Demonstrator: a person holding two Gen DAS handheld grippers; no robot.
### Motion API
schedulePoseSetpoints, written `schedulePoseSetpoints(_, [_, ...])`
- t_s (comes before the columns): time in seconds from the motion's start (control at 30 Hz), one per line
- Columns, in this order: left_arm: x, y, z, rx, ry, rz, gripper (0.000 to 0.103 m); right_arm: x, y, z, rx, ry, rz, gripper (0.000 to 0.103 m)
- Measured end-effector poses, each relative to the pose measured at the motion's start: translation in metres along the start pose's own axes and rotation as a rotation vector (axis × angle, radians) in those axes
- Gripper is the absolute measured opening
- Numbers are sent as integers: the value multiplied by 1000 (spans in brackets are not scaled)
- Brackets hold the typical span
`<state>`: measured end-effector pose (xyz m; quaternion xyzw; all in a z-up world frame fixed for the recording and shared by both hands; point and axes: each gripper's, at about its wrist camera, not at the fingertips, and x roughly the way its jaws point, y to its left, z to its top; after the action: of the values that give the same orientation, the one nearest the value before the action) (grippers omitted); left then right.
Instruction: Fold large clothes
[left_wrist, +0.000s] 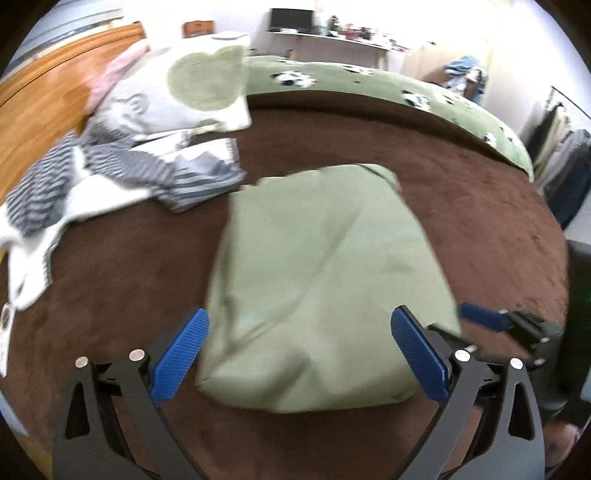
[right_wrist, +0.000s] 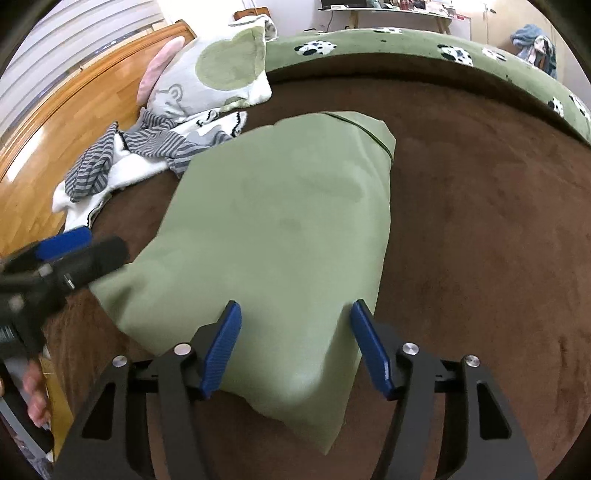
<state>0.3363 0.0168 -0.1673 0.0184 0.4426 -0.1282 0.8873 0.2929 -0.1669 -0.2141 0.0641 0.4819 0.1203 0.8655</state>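
Folding stage, viewed along both grippers. The green garment (right_wrist: 280, 236) lies folded into a compact, roughly rectangular packet on the brown blanket (right_wrist: 480, 240) that covers the bed, its near edge toward the person and its far end, where a dark seam or hem shows, toward the green patterned quilt (right_wrist: 369, 42). The broad, bare stretch of blanket around it serves as the folding surface, which is presumably why the other laundry is kept aside: a striped grey-and-white garment (right_wrist: 147, 155) sits bunched at the far left corner, just beside the packet, with a white-and-green pillow (right_wrist: 218, 77) behind it against the wooden headboard (right_wrist: 74, 122).

The left gripper (left_wrist: 299, 354) hovers over the near edge of the packet with its blue pads (left_wrist: 181, 356) spread wide, one on either side of the cloth's width and pinching nothing. The right gripper (right_wrist: 295, 347) stands likewise parted above the packet's near right corner, nothing caught between its pads (the cloth seen between them lies below, on the blanket). Each gripper appears at the margin of the other's view, so the two flank the same near edge.

Judged from the packet's tidy outline, the fold is nearly complete; the parted jaws suit either a release just made or a fresh grasp for one more fold or a transfer.
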Motion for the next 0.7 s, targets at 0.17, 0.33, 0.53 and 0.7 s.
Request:
schedulePoseSetpoints(0.17, [46, 5, -23, -4, 103, 30, 97, 18, -3, 6, -14, 3, 5, 69])
schedulePoseSetpoints(0.33, [79, 44, -48, -126, 143, -52, 97, 40, 4, 6, -79, 12, -14, 72])
schedulePoseSetpoints(0.53, [91, 40, -52, -63, 117, -6, 98, 57, 6, 14, -116, 0, -23, 73])
schedulePoseSetpoints(0.7, [99, 47, -48, -77, 120, -15, 98, 65, 5, 21, -115, 8, -14, 73])
